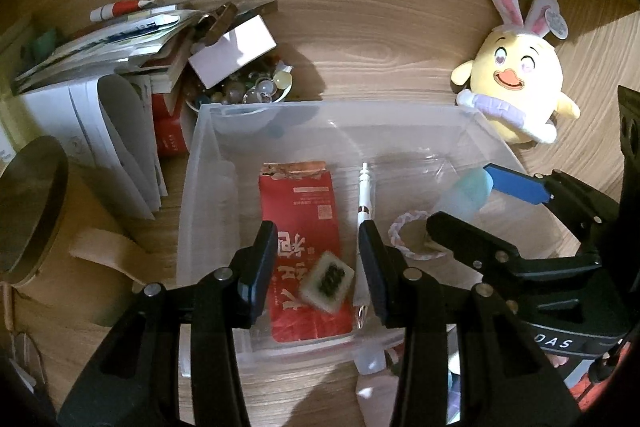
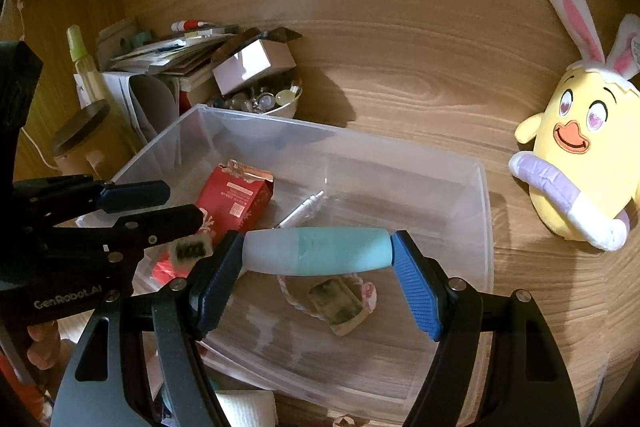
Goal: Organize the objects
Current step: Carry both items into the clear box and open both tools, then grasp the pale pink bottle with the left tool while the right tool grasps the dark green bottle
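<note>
A clear plastic bin (image 1: 192,163) (image 2: 486,227) sits on the wooden desk. Inside lie a red packet (image 1: 298,211) (image 2: 236,203), a white pen (image 1: 364,203) (image 2: 304,209), a mahjong tile (image 1: 326,281) (image 2: 190,250) on the packet, a braided bracelet (image 1: 400,223) (image 2: 288,291) and a second tile (image 2: 338,301). My left gripper (image 1: 318,259) is open and empty above the packet and tile. My right gripper (image 2: 318,255) is shut on a teal and white bottle (image 2: 316,251) (image 1: 466,197), held crosswise over the bin.
A yellow plush chick with bunny ears (image 1: 516,79) (image 2: 580,155) lies right of the bin. A pile of books and papers (image 1: 104,87) (image 2: 160,67), a bowl of beads (image 1: 248,87) (image 2: 264,99) and a round-lidded jar (image 1: 28,207) (image 2: 80,135) stand at the left.
</note>
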`<action>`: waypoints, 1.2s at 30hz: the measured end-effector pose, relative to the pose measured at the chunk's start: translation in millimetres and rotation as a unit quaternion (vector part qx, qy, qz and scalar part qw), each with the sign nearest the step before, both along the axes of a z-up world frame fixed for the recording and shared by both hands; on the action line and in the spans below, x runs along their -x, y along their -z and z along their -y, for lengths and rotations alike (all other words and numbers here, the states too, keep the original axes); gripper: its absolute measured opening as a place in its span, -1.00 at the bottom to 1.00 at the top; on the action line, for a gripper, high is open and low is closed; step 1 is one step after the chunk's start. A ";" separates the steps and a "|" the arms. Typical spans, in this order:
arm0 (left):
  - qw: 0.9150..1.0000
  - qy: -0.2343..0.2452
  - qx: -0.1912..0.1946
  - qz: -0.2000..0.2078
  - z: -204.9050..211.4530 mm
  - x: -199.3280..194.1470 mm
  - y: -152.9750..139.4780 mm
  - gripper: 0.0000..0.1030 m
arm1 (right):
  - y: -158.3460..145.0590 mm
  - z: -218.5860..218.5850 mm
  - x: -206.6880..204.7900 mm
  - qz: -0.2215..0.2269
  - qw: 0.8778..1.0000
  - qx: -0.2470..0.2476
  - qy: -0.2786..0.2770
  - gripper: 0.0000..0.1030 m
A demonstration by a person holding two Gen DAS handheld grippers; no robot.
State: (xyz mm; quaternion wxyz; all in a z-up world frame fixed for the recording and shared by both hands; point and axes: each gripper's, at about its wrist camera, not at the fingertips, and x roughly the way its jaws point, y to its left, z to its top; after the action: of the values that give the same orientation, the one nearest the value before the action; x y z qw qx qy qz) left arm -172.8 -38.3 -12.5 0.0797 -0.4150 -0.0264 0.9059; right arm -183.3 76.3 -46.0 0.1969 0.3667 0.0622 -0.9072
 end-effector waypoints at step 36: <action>0.999 -0.016 0.004 -0.028 -2.9 -99.8 -15.6 0.44 | -18.7 -37.8 -91.1 -0.027 0.999 0.015 0.021 0.58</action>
State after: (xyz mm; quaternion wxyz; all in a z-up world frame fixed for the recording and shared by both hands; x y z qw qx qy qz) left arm -73.0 -35.4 3.1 0.0643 -0.3895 -0.0269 0.9184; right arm -92.2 114.1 -27.4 0.1818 0.3406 0.0461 -0.9213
